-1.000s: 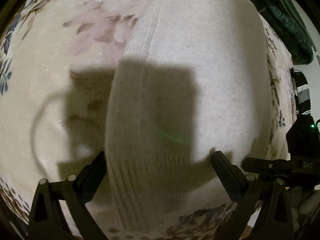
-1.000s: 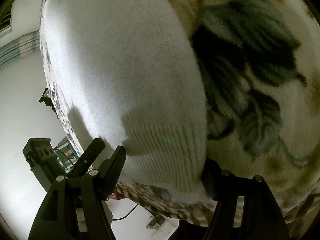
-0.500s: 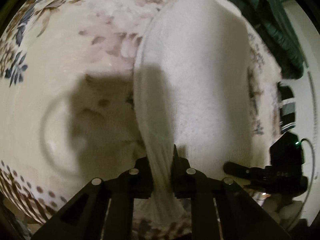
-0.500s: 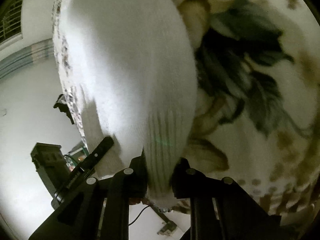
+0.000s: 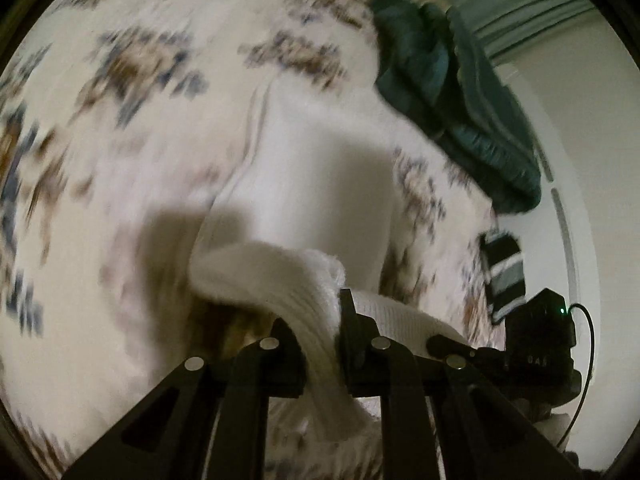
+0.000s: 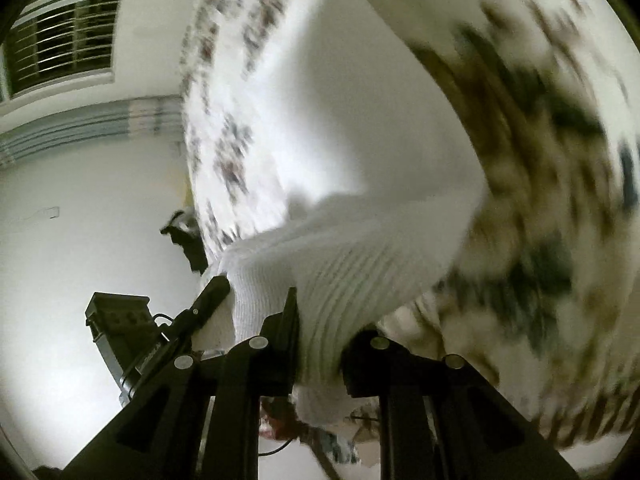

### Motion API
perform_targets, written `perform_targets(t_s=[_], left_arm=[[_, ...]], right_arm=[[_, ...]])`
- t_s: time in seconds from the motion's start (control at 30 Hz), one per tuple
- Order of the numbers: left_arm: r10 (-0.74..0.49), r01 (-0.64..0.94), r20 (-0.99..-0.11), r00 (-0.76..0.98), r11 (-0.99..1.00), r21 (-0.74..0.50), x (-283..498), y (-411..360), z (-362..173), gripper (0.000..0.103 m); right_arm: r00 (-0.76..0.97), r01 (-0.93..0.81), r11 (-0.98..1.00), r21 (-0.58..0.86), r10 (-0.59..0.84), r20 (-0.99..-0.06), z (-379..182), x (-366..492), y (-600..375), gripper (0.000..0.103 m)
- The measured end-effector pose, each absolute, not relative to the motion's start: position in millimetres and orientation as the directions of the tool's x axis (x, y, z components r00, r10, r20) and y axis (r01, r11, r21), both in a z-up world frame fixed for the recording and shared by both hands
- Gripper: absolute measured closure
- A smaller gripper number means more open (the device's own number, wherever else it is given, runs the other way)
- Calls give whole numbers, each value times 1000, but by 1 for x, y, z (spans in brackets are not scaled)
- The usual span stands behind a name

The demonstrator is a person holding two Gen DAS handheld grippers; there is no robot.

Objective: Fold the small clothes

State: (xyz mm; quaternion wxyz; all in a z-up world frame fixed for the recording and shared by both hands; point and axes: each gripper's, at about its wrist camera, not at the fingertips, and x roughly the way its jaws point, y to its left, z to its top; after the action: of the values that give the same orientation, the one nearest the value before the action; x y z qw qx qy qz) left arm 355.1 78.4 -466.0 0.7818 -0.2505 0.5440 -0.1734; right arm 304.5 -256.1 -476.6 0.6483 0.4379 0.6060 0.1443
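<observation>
A white knit sweater (image 5: pixel 320 168) lies on a flowered blanket (image 5: pixel 120 128), its ribbed hem lifted off the bed. My left gripper (image 5: pixel 320 332) is shut on one corner of the ribbed hem, which bunches between the black jaws. In the right wrist view the same white sweater (image 6: pixel 360 128) stretches up from my right gripper (image 6: pixel 320 336), which is shut on the other hem corner. The hem hangs taut between both grippers. The far end of the sweater still rests on the blanket. Both views are blurred by motion.
A dark green quilt (image 5: pixel 452 104) is heaped at the bed's far right edge. A black and white striped cloth (image 5: pixel 504 272) hangs at that side. The right gripper's body (image 5: pixel 536 336) shows at the lower right. White wall, a barred window (image 6: pixel 60 40) and the floor surround the bed.
Both grippers went from open astride the hem to shut on it, then rose and tipped up, lifting the ribbed hem off the blanket. More of the room is in view.
</observation>
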Motion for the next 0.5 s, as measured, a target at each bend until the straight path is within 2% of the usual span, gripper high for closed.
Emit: perform_targets(t_s=[0.17,0.37,0.43,0.5], left_arm=[[-543,22,-741,396,812,-583,437,68,-466,92],[-570,-10,-728,380,785,-620,537,66,-483,88],[-583,-39,-720,377,766,-641,563,73,-490,83],[-578,-80,-712,400,751,-655,579,87,-493,67]], right_arm=[[296,314,599,737,675,-675,-466,402,-272,86],[318,337,594,730,658,-682,-485,515,-294,83],[341,371,554,746,665,-664,-495,555,-304,75],[344,399,521,754,677,-650,-503,579,-313,62]])
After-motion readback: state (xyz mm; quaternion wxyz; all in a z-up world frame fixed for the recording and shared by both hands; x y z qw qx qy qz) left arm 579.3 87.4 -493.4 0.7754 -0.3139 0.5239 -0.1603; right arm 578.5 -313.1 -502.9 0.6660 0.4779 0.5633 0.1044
